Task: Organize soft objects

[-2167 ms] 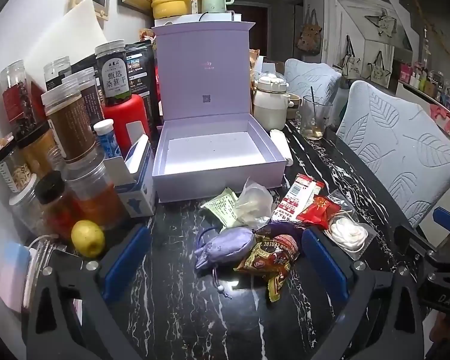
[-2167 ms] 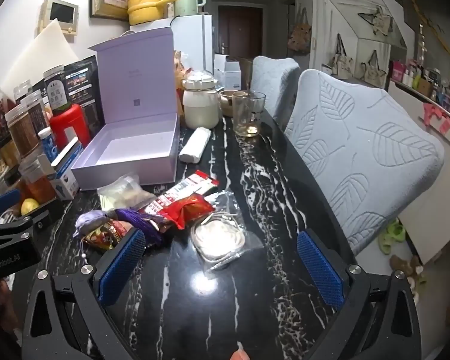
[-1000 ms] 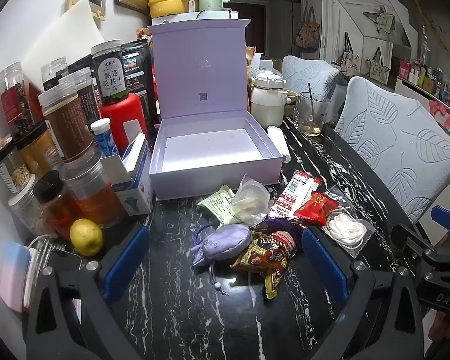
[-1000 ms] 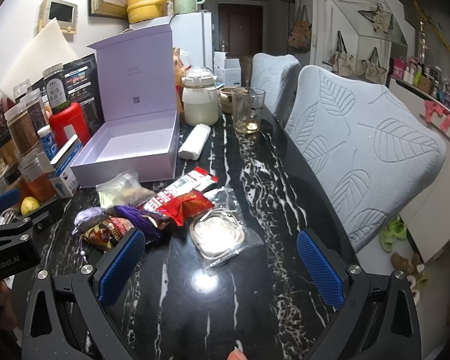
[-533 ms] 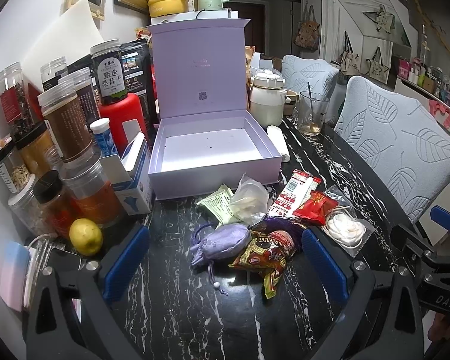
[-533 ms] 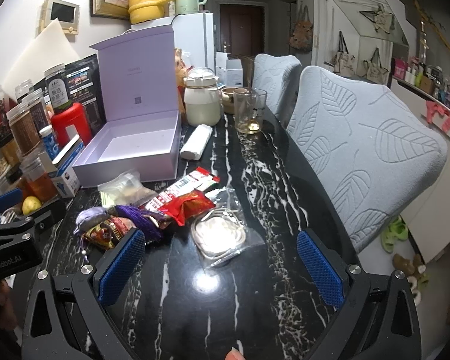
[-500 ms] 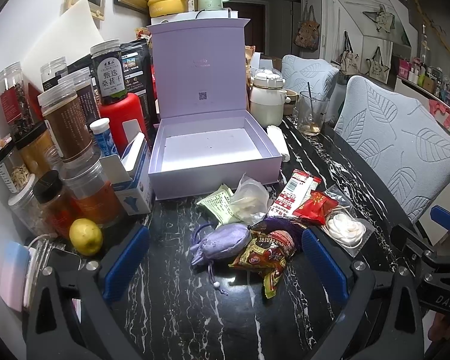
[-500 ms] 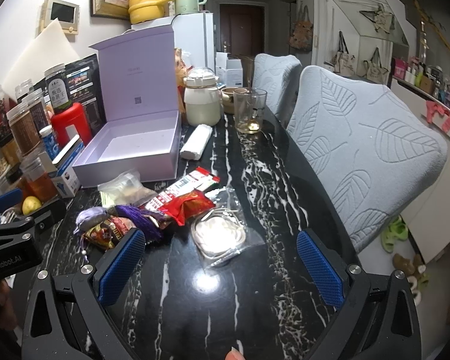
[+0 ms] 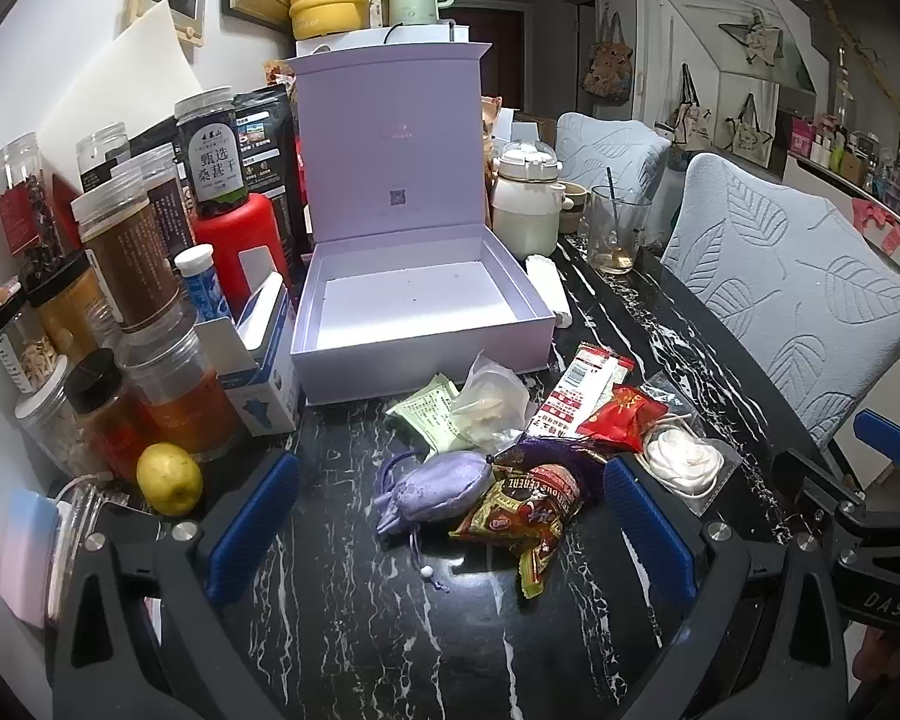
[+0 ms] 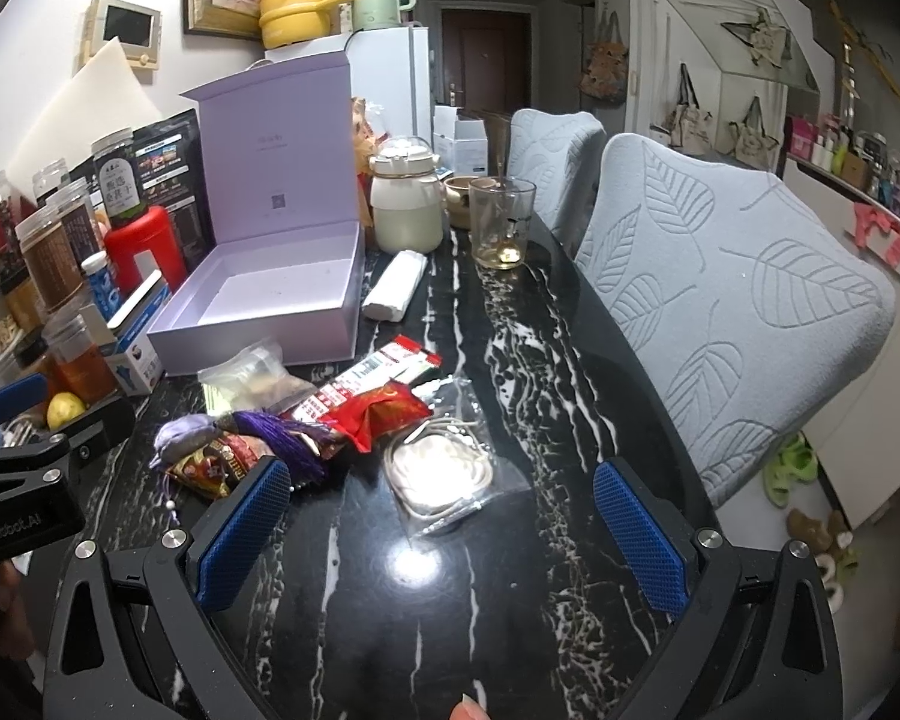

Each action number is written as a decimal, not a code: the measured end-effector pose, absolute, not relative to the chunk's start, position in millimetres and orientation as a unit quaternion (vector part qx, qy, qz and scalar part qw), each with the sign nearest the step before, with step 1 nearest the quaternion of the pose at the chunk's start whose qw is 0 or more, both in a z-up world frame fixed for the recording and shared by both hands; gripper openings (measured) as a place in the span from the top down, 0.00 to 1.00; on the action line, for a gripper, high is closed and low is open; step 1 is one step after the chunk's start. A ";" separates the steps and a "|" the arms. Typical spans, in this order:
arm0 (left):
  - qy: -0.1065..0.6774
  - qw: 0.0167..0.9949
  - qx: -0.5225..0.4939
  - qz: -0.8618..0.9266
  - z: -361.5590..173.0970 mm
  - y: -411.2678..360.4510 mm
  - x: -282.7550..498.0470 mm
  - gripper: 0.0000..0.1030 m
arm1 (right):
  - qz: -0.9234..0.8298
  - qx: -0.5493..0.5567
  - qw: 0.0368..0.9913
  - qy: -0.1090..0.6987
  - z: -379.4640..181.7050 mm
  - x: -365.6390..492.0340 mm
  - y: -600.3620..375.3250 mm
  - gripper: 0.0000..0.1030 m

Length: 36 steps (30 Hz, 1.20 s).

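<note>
Now, left tool (image 9: 450, 510): spread wide, holding nothing, low over the counter (image 9: 390, 630).
Right tool (image 10: 441, 516): spread too, nothing held.
Purple pouch (image 9: 432, 489): between the left tool's fingers, long axis running left to right.
Box (image 9: 417, 300): open, bare inside, straight beyond the pile.
Nearer hand: left, I judge.
</note>
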<state>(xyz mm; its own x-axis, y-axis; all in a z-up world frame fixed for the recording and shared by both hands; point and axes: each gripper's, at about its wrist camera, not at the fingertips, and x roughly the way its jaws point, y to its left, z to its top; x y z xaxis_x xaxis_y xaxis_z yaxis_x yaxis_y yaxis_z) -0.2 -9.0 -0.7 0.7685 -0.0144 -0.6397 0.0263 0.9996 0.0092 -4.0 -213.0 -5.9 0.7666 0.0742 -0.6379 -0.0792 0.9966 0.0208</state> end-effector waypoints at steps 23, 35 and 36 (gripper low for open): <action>0.388 0.922 -0.004 -0.012 -36.7 9.9 19.8 0.00 | 0.093 0.001 0.926 0.366 -34.2 5.9 -203.5 0.00; 0.427 0.904 -0.024 -0.011 -65.9 20.2 55.9 0.00 | 0.112 0.016 0.913 0.391 -57.9 28.2 -202.8 0.00; 0.429 0.903 -0.027 -0.014 -68.0 19.8 59.0 0.00 | 0.112 0.017 0.913 0.393 -59.3 30.0 -203.0 0.00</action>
